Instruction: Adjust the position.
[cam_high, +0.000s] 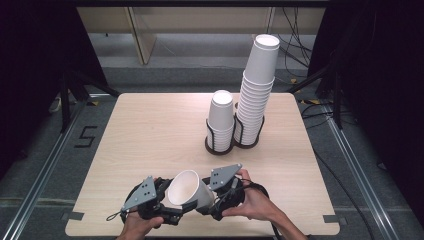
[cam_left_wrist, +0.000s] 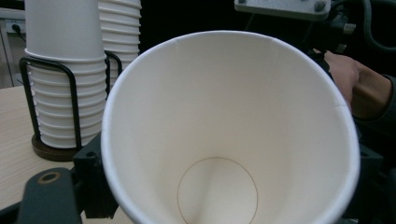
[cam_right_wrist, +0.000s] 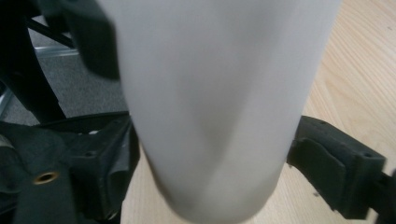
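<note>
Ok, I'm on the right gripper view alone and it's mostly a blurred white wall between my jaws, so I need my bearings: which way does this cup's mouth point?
Observer: The cup lies tilted above the table's near edge, with its mouth toward the left gripper and its base end at the right gripper.
Operator: Anything inside it?
Observer: No. The left gripper view looks straight into it, and it is empty down to the bottom disc.
Operator: Where are the other cups?
Observer: In two black wire holders toward the table's far side: a short stack and, beside it, a tall stack.
</note>
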